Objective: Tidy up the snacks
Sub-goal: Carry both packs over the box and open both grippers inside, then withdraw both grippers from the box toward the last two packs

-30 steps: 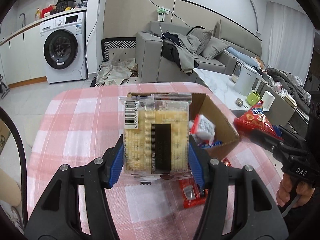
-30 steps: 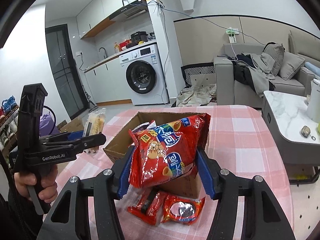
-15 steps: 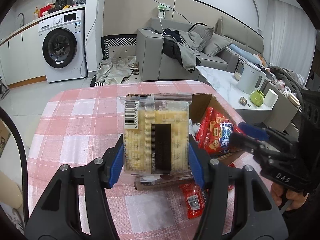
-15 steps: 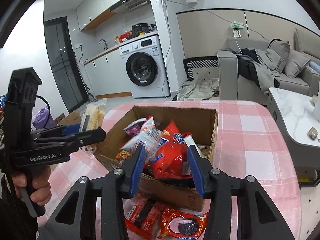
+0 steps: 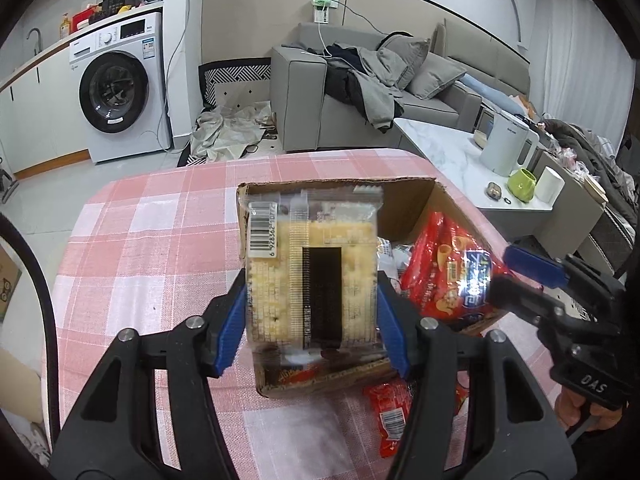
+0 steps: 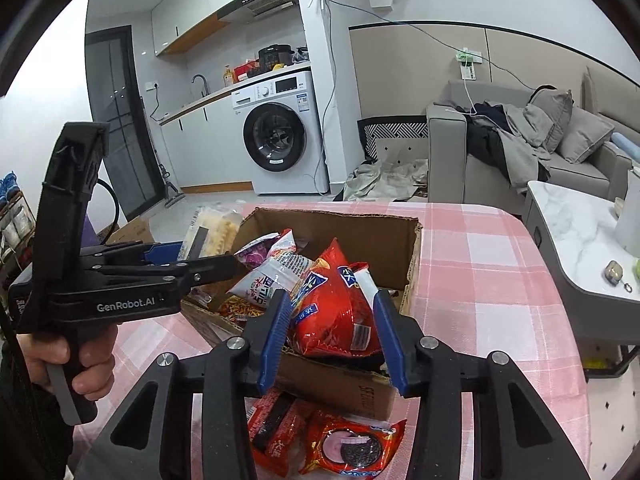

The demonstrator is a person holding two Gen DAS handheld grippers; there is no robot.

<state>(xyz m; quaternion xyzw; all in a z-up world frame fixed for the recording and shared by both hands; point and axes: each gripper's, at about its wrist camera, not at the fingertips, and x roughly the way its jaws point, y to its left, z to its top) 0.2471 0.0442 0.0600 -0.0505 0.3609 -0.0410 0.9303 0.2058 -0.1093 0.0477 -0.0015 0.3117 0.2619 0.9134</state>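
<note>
Two tools are over the box (image 6: 384, 236) on the pink checked desk (image 5: 160, 248). The left tool (image 5: 312, 316) grips a clear cracker pack (image 5: 312, 280) by its two sides, pads pressed in, and holds it upright above the box's near-left corner; from the right camera that pack (image 6: 216, 228) shows at ten o'clock of the box, past its left wall. The right tool (image 6: 330, 332) has its blue pads (image 6: 276, 332) drawn in narrow on either side of a red bag (image 6: 336, 312), which sits in the front of the box among other packets; whether the pads press it I cannot tell. In the left view that bag (image 5: 448, 276) lies at three o'clock of the crackers, the right tool's tips just beside it. Two red packets (image 6: 320, 436) lie on the desk at six o'clock of the box, close to its front wall. A hand (image 6: 80, 364) grips the left tool's handle.
</note>
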